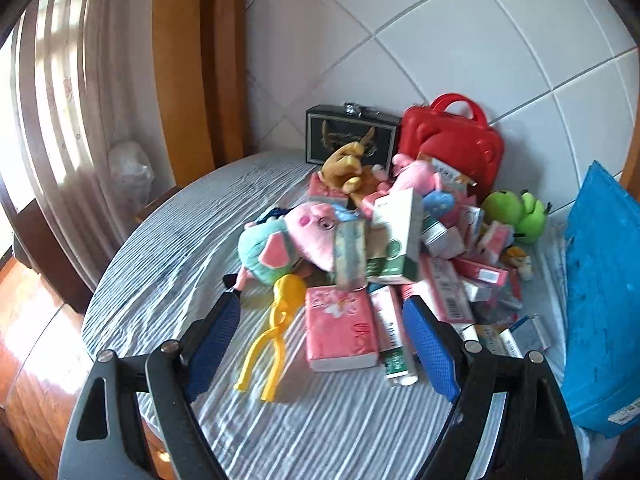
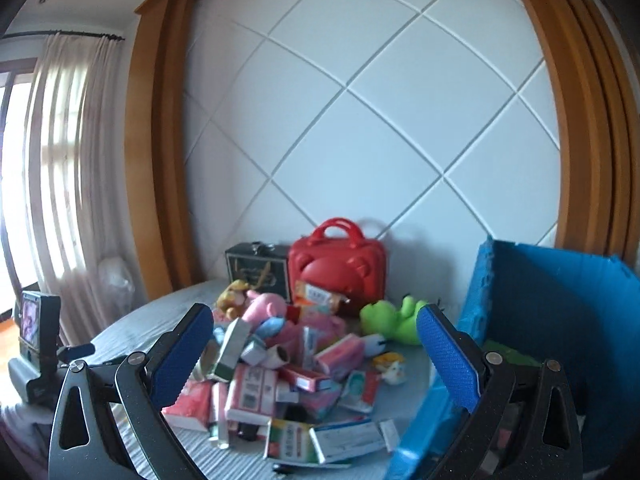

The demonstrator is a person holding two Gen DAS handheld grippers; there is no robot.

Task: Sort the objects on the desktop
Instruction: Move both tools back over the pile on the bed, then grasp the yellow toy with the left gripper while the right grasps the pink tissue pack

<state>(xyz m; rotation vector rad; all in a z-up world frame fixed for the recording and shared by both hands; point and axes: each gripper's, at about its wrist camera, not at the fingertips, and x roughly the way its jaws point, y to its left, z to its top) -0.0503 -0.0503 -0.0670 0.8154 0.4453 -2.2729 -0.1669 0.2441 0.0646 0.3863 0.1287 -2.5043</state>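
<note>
The left gripper point(image 1: 320, 320) and right gripper point(image 2: 316, 344) both gaped apart, holding nothing; a pink tissue pack point(image 1: 340, 328) lay at twelve o'clock

Two cases are counted against the wall: one red handled case point(image 1: 452, 140) and one black case point(image 1: 352, 134). One blue bin point(image 2: 560, 304) is seen at the right. Plush toys are counted as at least five: one pig point(image 1: 308, 232), one brown animal point(image 1: 346, 164), one pink figure point(image 1: 416, 174), one green frog point(image 1: 516, 210), one small duck point(image 2: 392, 366). One yellow plastic tong point(image 1: 276, 332) is counted. The boxes and tissue packs point(image 1: 340, 328) are too heaped for an exact count.
</note>
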